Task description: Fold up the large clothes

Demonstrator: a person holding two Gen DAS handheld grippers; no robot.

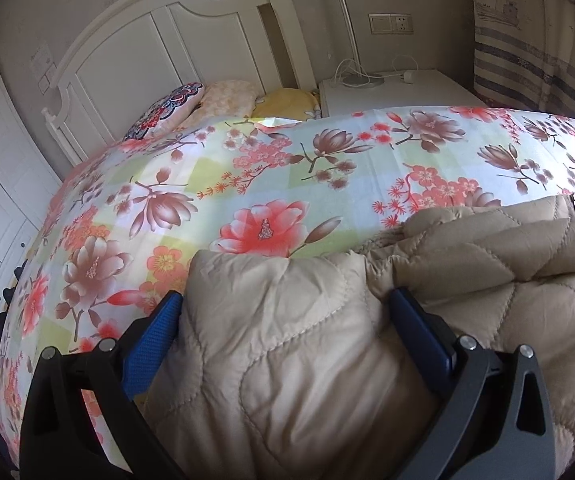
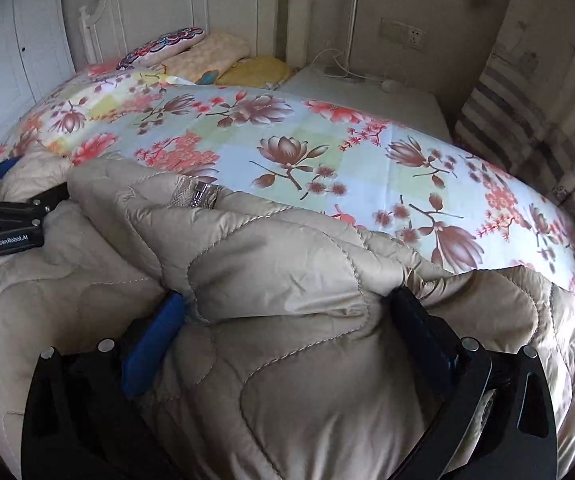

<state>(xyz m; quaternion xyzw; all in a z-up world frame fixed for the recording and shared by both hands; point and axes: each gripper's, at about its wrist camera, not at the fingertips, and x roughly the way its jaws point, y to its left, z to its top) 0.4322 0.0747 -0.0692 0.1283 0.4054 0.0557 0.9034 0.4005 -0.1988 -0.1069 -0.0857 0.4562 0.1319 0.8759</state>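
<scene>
Straddling the beige quilted coat [image 1: 307, 360], both tongs gape wide; left tongs [image 2: 11, 216] read "GenRobot.AI".

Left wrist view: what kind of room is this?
A bedroom, most likely: a white carved wooden headboard, a floral-print bedsheet with pillows at its head, and a white bedside cabinet. A beige quilted jacket lies on the bed.

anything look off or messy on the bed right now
Nothing damaged or spilled. The beige quilted coat lies bunched and unevenly folded on the floral bedspread, a metal zipper pull poking out of the folds. Both grippers sit open, straddling coat fabric.
</scene>
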